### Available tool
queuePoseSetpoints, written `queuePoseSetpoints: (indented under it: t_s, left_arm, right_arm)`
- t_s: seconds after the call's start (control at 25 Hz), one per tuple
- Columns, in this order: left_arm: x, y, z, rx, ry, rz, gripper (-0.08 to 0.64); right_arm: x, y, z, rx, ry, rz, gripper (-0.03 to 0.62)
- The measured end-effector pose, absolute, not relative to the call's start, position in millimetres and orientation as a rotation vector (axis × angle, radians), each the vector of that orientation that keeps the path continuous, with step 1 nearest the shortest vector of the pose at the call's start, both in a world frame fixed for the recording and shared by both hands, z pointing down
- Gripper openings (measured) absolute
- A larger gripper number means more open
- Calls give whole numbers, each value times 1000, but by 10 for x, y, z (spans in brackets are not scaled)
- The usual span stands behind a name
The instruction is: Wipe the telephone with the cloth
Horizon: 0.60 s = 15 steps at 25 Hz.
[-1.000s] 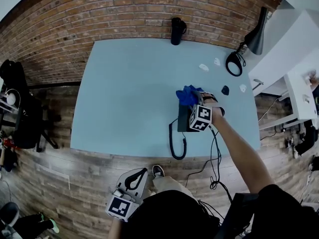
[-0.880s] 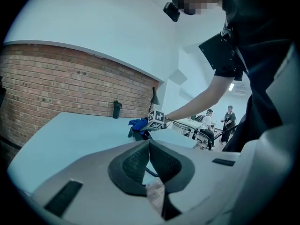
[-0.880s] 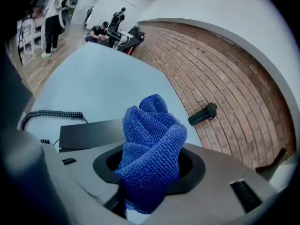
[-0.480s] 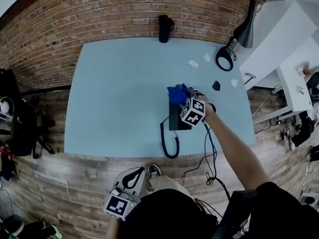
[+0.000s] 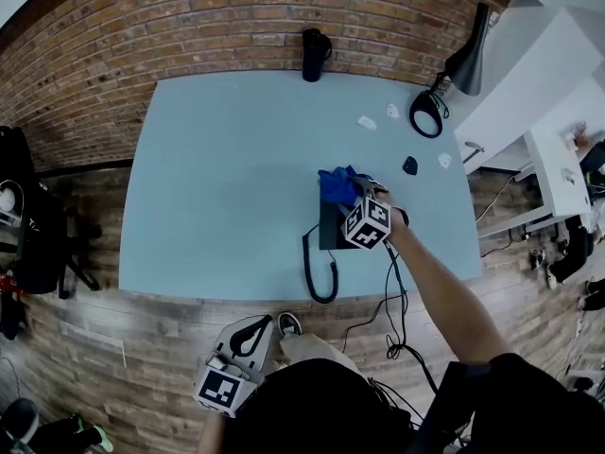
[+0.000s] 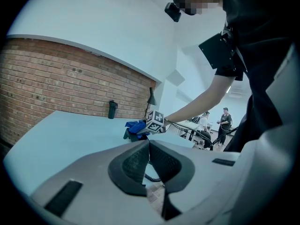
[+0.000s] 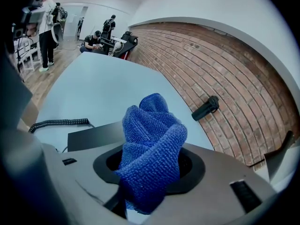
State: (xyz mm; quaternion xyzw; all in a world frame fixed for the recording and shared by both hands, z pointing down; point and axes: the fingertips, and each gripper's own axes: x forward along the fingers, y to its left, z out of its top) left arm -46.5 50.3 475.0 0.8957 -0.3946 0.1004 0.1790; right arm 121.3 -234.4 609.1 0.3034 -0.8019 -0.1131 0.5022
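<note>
Wood-plank flooring [image 5: 113, 348] lies nearest, below the front edge of the pale blue table [image 5: 217, 168]. Over it, well short of the telephone [image 5: 331, 232], the left gripper [image 6: 149, 150] hangs close to the person's body, its jaws pressed together with nothing between them. On the table, the black coiled cord [image 5: 317, 274] loops from the telephone's near left corner toward the front edge, and a thin black cable [image 5: 397, 301] trails off that edge to the floor on the telephone's right. The telephone itself is a flat dark slab near the table's right front. The right gripper [image 7: 150, 170] reaches in over its right side, with its marker cube above the near right corner. Its jaws pinch the blue cloth [image 7: 151, 144], which bunches up past the tips and sits over the telephone's far end; whether the cloth touches the slab cannot be told. Beyond the telephone to the right lie a small dark object [image 5: 409, 165] and a few white scraps [image 5: 367, 122]. Farther right stands a black desk lamp [image 5: 463, 60] on a ring base. A dark bottle [image 5: 313, 53] stands upright at the table's far edge, straight beyond the telephone, against the red brick wall [image 5: 189, 22]. White furniture [image 5: 558, 112] fills the room to the telephone's far right, and a dark chair [image 5: 38, 225] stands off the table's left end.
</note>
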Motion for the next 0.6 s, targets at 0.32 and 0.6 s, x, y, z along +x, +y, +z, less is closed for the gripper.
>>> queuePoseSetpoints:
  t_s: [0.32, 0.6]
  left_arm:
    - [-423, 441, 4708, 2554, -1099, 272, 0]
    - [-381, 335, 4671, 2568, -1087, 259, 0]
  right_arm:
    - [1209, -2268, 6115, 763, -1952, -259, 202]
    - [1207, -2208, 6140, 772, -1959, -250, 202]
